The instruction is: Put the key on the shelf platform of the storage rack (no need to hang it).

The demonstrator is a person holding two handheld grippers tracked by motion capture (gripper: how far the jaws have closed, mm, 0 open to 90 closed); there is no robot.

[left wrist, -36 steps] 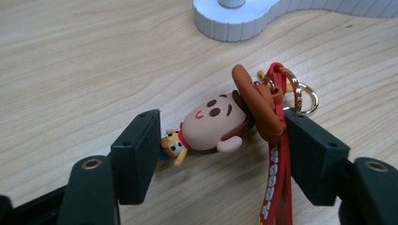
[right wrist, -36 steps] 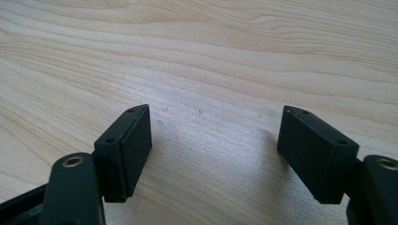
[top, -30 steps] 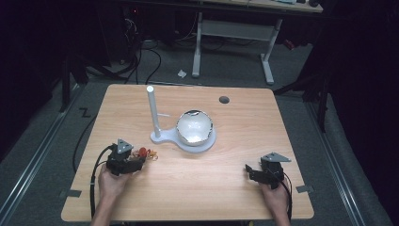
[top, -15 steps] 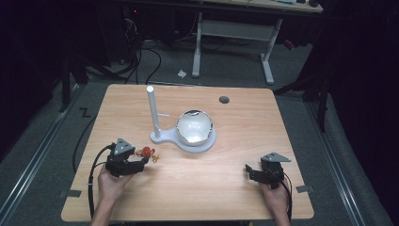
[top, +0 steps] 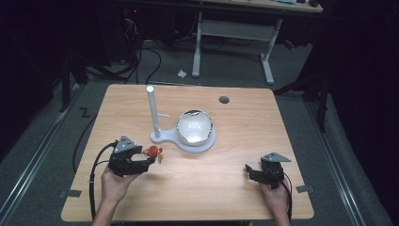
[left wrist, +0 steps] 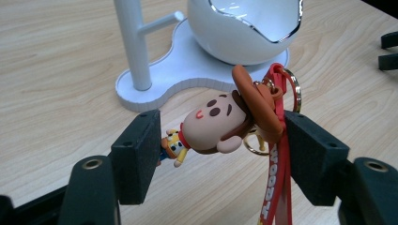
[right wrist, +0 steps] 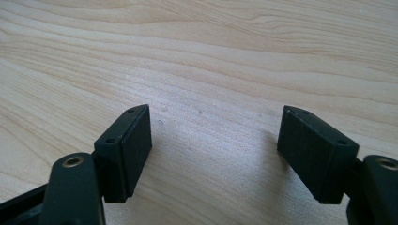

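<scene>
Two grippers work over the wooden table [top: 235, 188], described here from left to right. At the left, the left gripper [top: 146, 162] has its jaws spread wide, with the cowboy keychain figure [left wrist: 220, 123] lying between them. In the left gripper view the figure lies on its side across the gap: small body toward the left pad, brown hat, metal key ring [left wrist: 294, 89] and red strap [left wrist: 277, 178] against the right pad. The long axis thus runs from jaw to jaw, so closing would likely clamp it lengthwise. Whether the pads already press on it cannot be told; the feet seem just short of the left pad.

Ahead of that gripper stands the white stand [top: 186, 140], its upright post [top: 152, 110] with a short side peg [left wrist: 162, 22], and the white egg-shaped bowl [top: 194, 127] on its base. The left gripper is the nearer one to the stand.

At the right, the right gripper [top: 248, 170] rests well apart from the keychain, jaws wide and empty over bare wood.
</scene>
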